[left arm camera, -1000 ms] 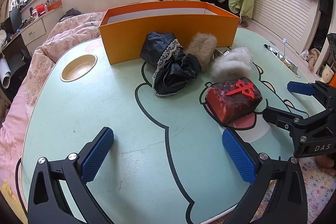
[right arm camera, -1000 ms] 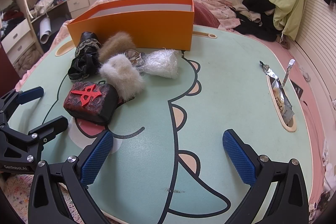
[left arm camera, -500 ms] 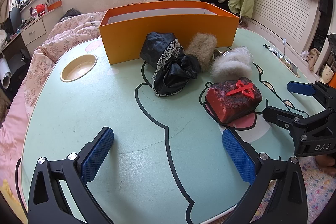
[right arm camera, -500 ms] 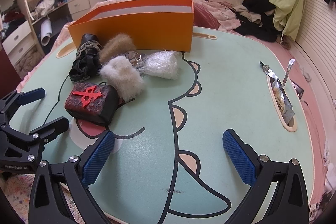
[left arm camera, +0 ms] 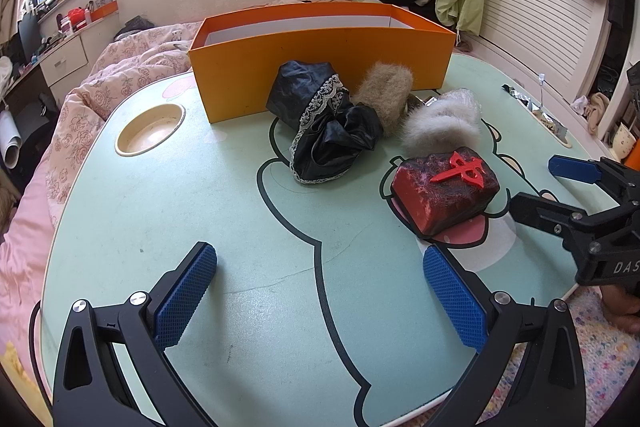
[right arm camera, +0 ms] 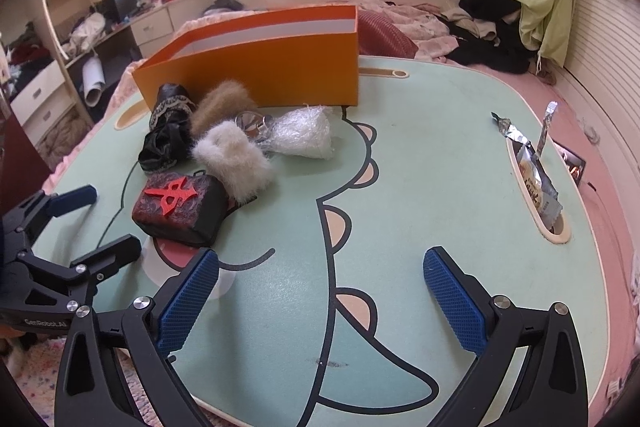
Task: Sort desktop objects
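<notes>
The left gripper (left arm camera: 320, 287) is spread wide, holding nothing; the red block (left arm camera: 444, 191) lies ahead toward its right finger. The right gripper (right arm camera: 320, 291), equally wide and empty, has that block just beyond its left fingertip.

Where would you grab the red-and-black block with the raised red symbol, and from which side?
Probably across the red-and-black block on its two long side faces, coming from above with the open right gripper: it lies flat, symbol up, and the white fur piece crowds its far end.
</notes>
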Tool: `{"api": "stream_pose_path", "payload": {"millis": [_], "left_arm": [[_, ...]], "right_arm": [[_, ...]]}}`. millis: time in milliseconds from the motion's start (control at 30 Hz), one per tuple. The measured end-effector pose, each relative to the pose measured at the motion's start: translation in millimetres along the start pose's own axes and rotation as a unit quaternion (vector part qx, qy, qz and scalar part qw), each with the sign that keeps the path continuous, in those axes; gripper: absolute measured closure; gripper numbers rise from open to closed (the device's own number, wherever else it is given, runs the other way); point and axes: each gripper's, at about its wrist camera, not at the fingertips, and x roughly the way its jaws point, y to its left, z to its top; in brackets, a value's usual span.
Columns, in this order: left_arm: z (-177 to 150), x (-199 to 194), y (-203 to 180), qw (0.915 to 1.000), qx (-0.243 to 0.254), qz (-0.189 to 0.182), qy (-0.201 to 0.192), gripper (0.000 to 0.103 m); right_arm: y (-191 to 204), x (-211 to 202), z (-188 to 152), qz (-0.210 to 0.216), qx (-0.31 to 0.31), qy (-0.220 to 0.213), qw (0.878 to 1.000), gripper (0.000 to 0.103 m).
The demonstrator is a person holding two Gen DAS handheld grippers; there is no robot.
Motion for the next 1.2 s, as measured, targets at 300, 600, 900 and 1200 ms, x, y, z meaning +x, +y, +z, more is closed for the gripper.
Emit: {"api": "stream_pose_path", "payload": {"millis": [300, 600, 900, 1200], "left_arm": [[-0.3, -0.2, 0.3, 1.0000, 0.000, 0.000, 0.000, 0.000], [-1.6, -3.0, 16.5, 0.9983, -0.042, 0.040, -0.001, 0.000], [-7.0, -4.4, 36.0, 0.9933, -0.083, 0.079, -0.013, 0.000], [-3.3, -5.6, 38.9, 0.9946, -0.084, 0.062, -0.006, 0.000]], "right_arm": [[3.5, -2.7, 8.7, 0.043, 0.014, -0.004, 0.999, 0.023], [62.9, 5.2, 31.3, 0.113, -0.066, 0.019, 0.991, 0.024], [79.4, 31.9, 35.0, 0.072, -0.098, 0.059, 0.991, 0.041], [25.2, -7.6, -9.7, 0.053, -0.072, 0.006, 0.996, 0.041]]}}
